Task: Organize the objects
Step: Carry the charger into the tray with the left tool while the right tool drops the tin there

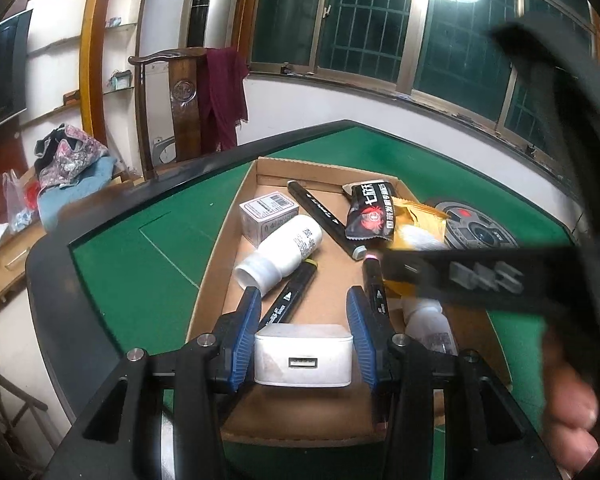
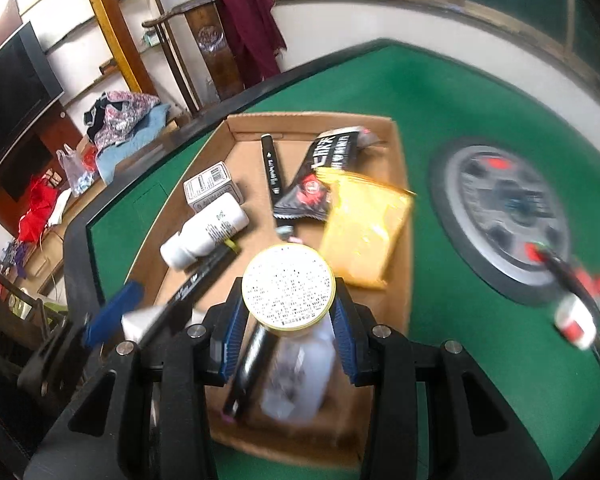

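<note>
Over the green surface (image 1: 148, 264), beneath both pairs of tongs, lies the shallow cardboard tray (image 1: 236, 216) that seems to be collecting the loose things, so I judge the sorting well along and two more items about to go in. Ahead of the left tongs (image 1: 304, 312) the tray already carries a yellow packet (image 2: 364, 232), a black snack packet (image 1: 370, 212) printed in Chinese I cannot read, a white bottle (image 1: 284, 252), a small white box (image 1: 268, 216) with a barcode label, and black markers (image 1: 324, 216) whose white lettering is too small to make out. The left tongs are clamped on a white USB charger (image 1: 304, 360), port facing back. The right tongs (image 2: 288, 316) grip a jar (image 2: 288, 284) by its sides, its pale round face covered in fine dotted print, blurred. Off to their right, on the felt, a few small things (image 2: 580, 304) wait. Next, each load wants lowering into a bare patch of tray, then letting go
</note>
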Demonstrator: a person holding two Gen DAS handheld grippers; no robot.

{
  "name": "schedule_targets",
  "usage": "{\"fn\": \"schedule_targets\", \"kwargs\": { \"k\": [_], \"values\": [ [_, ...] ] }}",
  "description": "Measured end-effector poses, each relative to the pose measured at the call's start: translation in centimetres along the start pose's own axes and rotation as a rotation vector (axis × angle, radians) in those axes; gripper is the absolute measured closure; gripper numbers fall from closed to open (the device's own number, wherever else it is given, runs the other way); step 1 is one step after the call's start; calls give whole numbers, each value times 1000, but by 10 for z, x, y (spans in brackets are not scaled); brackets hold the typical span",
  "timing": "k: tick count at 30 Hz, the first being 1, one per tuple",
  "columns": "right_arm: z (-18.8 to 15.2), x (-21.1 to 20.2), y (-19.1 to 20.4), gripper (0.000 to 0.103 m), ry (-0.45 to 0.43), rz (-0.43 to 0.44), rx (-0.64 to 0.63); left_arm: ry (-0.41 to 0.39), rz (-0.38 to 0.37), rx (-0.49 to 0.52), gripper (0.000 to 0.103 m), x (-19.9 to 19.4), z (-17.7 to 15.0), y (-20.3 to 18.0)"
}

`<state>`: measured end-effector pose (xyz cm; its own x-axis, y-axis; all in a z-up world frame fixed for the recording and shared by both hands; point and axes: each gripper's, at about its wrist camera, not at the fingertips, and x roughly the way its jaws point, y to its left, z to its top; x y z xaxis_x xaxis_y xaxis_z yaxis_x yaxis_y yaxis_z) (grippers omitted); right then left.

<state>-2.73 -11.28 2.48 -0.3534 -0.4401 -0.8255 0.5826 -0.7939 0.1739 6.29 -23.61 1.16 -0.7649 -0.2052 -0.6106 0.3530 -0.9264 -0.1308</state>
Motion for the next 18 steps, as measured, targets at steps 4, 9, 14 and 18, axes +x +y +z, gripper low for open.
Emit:
{"fn": "schedule_targets", "kwargs": {
  "k": [4, 9, 14, 18],
  "values": [
    [12, 20, 9, 66, 33, 2, -4, 11, -18, -4, 64, 1, -2, 1],
    [20, 40, 16, 66, 69, -3, -5, 34, -47, -26, 64, 6, -2, 8],
    [25, 45, 16, 65, 65, -12, -5, 52, -55, -35, 64, 9, -2, 10],
    [29, 50, 17, 65, 76, -14, -15, 63, -46, -24, 64, 12, 0, 7]
  ]
}}
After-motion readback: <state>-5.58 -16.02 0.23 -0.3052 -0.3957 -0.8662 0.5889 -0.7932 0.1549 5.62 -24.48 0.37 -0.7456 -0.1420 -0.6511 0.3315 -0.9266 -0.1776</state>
